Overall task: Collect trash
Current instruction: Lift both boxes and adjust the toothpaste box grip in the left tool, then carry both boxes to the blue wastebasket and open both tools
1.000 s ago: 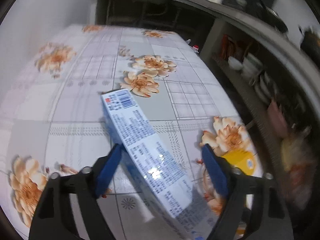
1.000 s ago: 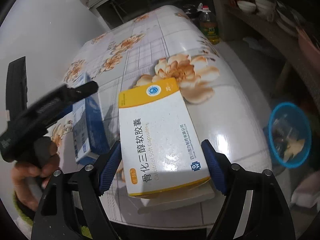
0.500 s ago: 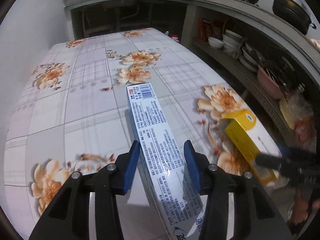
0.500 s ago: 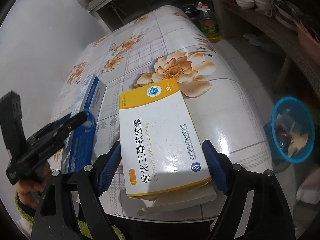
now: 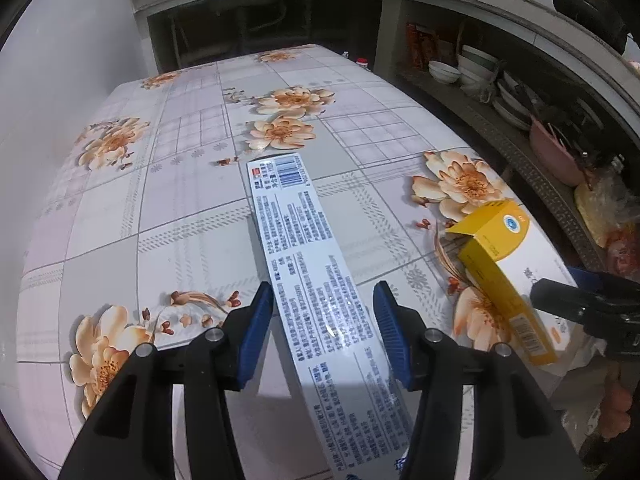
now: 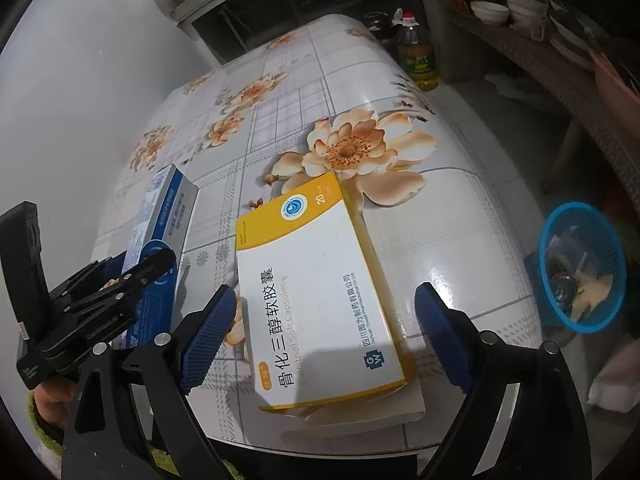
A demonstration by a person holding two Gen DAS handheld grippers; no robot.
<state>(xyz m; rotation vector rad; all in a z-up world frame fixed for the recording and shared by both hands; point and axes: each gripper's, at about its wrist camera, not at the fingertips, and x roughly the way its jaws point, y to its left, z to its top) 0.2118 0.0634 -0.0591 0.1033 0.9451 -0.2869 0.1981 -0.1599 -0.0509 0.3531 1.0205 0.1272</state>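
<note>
- Left wrist view: the left gripper [image 5: 323,334] is seen pointing down over a long blue-and-white carton [image 5: 308,264] that lies on the flowered worktop [image 5: 192,208], barcode end away from the camera.
- The 2 blue pads [image 5: 256,332] stand on either side of the carton; the left pad looks to be at the carton's edge, while a narrow gap is seen at the right pad. The jaws are opening, with the carton between them, and no firm clamp can be made out.
- A yellow-and-white medicine box [image 5: 506,276] is seen at the worktop's right edge, with its end flap open.
- Right wrist view: the right gripper [image 6: 322,330] is held over the same yellow-and-white medicine box [image 6: 320,284], which lies flat near the front edge of the worktop [image 6: 440,220] on a pale sheet.
- The fingers [image 6: 208,324] are spread wide and are opening further; the box sits between them, and clear gaps are seen on both sides, so nothing is gripped.
- The blue-and-white carton [image 6: 166,216] is shown at the left, with the left gripper [image 6: 132,280] over its near end and part of a hand [image 6: 52,400] below.
- A blue mesh basket [image 6: 580,268] stands on the floor to the right of the worktop, with scraps inside it.
- A bottle of yellow oil [image 6: 416,56] stands beyond the far end of the worktop.
</note>
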